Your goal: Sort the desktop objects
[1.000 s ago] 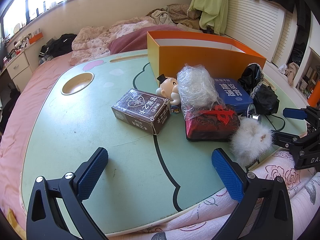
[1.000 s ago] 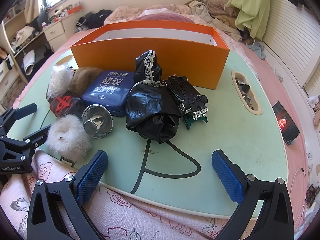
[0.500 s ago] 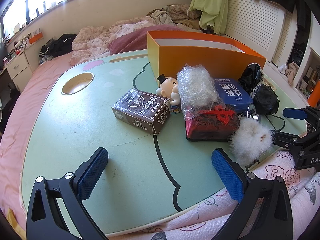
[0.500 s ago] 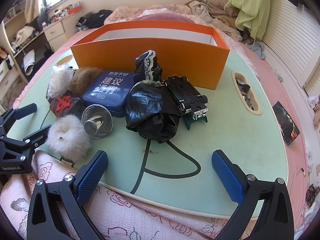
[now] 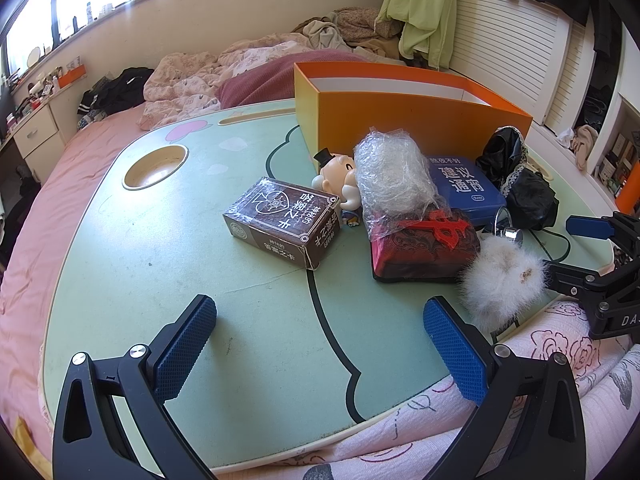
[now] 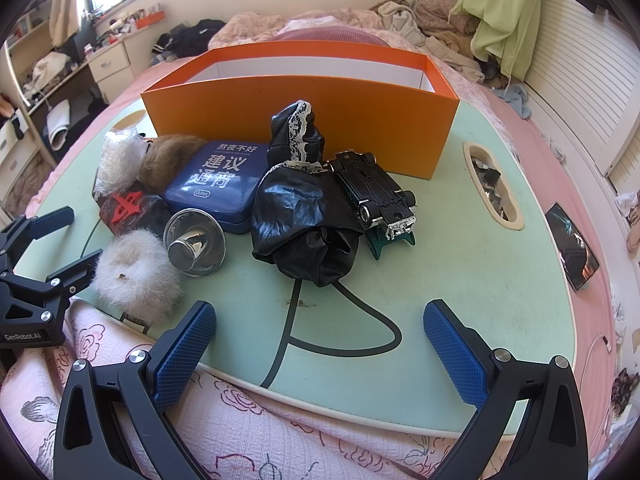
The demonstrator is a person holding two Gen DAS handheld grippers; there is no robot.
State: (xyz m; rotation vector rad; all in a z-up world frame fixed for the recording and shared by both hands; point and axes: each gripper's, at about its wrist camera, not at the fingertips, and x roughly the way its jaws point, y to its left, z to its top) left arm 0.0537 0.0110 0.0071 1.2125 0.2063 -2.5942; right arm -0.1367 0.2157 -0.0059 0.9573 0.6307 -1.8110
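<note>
An orange box [image 5: 420, 108] [image 6: 304, 108] stands open at the back of the green lap table [image 5: 160, 260] [image 6: 460, 260]. In front of it lie a brown card box [image 5: 280, 220], a small doll [image 5: 340, 176], a plastic-wrapped bundle [image 5: 392, 172], a red-and-black pouch [image 5: 424, 248], a blue tin [image 6: 216, 184], a white fur puff [image 6: 136, 272], a silver cup [image 6: 192, 244], a black crumpled bag [image 6: 304, 216] and a black toy car [image 6: 372, 192]. My left gripper [image 5: 320, 344] hangs open over the table's near edge. My right gripper [image 6: 320, 344] is open too, near the front edge.
The table rests on a bed with a pink floral quilt [image 6: 240, 420]. A cup hole [image 5: 156, 166] sits at the table's far left, a slot [image 6: 492, 184] with small items at its right. A phone [image 6: 572, 240] lies on the bed to the right.
</note>
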